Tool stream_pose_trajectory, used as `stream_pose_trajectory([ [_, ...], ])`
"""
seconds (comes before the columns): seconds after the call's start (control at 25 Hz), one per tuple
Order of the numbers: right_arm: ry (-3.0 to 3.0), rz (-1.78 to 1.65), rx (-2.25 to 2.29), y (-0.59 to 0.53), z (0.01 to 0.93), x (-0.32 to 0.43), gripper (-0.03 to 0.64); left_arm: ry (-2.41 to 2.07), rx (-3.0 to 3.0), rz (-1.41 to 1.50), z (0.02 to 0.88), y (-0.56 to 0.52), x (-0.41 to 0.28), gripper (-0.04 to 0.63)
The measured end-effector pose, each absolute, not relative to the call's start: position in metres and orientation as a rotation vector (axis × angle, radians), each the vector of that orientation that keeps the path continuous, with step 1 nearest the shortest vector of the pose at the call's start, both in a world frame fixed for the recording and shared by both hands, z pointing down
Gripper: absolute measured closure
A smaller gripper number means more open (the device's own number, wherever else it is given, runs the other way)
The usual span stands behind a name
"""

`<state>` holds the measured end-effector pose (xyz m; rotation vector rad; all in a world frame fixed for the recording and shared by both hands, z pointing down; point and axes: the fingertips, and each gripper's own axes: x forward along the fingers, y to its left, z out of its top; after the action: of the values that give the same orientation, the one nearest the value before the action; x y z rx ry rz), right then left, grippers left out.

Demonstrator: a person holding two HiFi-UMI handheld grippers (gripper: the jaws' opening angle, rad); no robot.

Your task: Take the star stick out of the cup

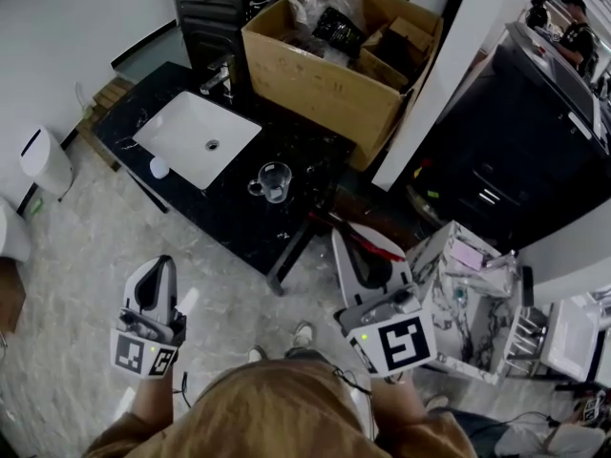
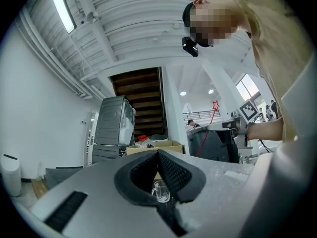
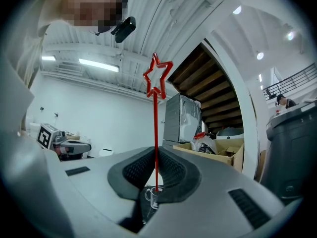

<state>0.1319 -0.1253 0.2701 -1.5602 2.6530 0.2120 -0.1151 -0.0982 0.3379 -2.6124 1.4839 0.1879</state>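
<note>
Head view looks steeply down from above; both gripper views face roughly level toward the shared cup (image 1: 274,181), seemingly well off.

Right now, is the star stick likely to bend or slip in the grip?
The star stick looks very thin, so it is probably light. It stands straight up from the right gripper, so it is likely fairly stiff. Clamped low, it might pivot or slide.
</note>
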Motion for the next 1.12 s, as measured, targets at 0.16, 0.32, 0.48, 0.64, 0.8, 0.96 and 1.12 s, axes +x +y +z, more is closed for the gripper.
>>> stream_pose_trajectory([
  [0.16, 2.643, 0.21, -1.574, -0.12, 0.269, 0.137, 0.603, 1.496, -2.602, 0.192, 0.336, -0.096, -0.12, 0.594],
  [0.32, 2.64, 0.215, -1.584, -0.119, 0.269, 0.142, 0.604, 1.501, -2.601, 0.195, 0.335, -0.092, -0.121, 0.594],
  [0.48, 2.629, 0.229, -1.59, -0.117, 0.266, 0.144, 0.603, 1.509, -2.601, 0.194, 0.335, -0.09, -0.124, 0.594],
  [0.64, 2.628, 0.223, -1.598, -0.114, 0.268, 0.146, 0.603, 1.521, -2.594, 0.195, 0.334, -0.087, -0.127, 0.594],
  [0.8, 2.622, 0.219, -1.598, -0.112, 0.266, 0.147, 0.603, 1.526, -2.593, 0.189, 0.335, -0.087, -0.128, 0.594],
  [0.96, 2.615, 0.197, -1.609, -0.109, 0.268, 0.15, 0.603, 1.528, -2.587, 0.187, 0.335, -0.084, -0.128, 0.594],
  [1.12, 2.622, 0.19, -1.614, -0.106, 0.27, 0.148, 0.603, 1.525, -2.576, 0.195, 0.331, -0.084, -0.129, 0.594],
])
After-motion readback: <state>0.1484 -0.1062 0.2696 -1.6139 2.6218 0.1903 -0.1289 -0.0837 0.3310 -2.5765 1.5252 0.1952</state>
